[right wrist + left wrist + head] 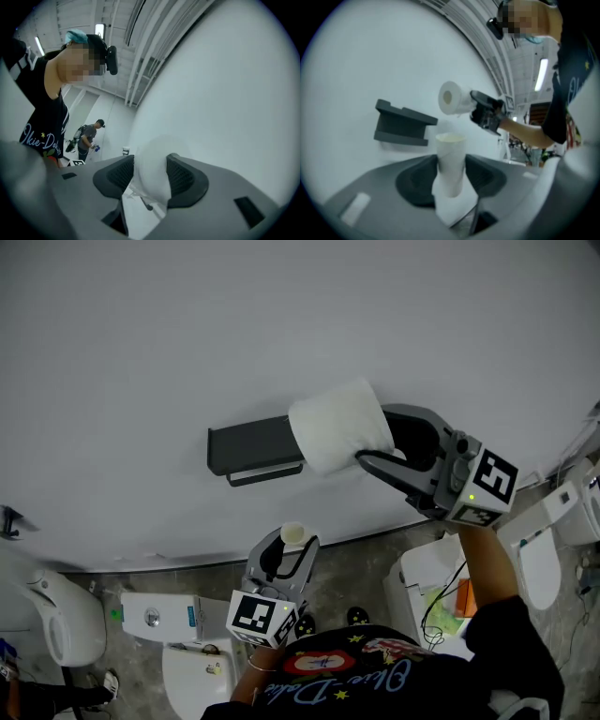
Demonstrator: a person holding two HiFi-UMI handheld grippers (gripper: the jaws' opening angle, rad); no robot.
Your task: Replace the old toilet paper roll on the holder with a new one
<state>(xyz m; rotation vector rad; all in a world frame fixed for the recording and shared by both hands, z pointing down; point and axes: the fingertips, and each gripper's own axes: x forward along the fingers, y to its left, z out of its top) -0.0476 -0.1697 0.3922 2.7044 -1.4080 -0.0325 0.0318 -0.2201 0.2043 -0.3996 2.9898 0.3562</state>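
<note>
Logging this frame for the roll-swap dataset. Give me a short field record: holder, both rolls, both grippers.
holder: dark, no roll on it
new roll: full, white, beside the holder's right end, not yet mounted
old roll: bare cardboard tube with a paper scrap, upright
right gripper: shut on new roll
left gripper: shut on old roll, below the holder
stage: old roll off, new roll not yet mounted

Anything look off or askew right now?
Only a loose paper scrap trailing from the old tube in the left gripper. The holder is bare; the new roll, clamped in the right gripper, isn't on it yet.
</note>
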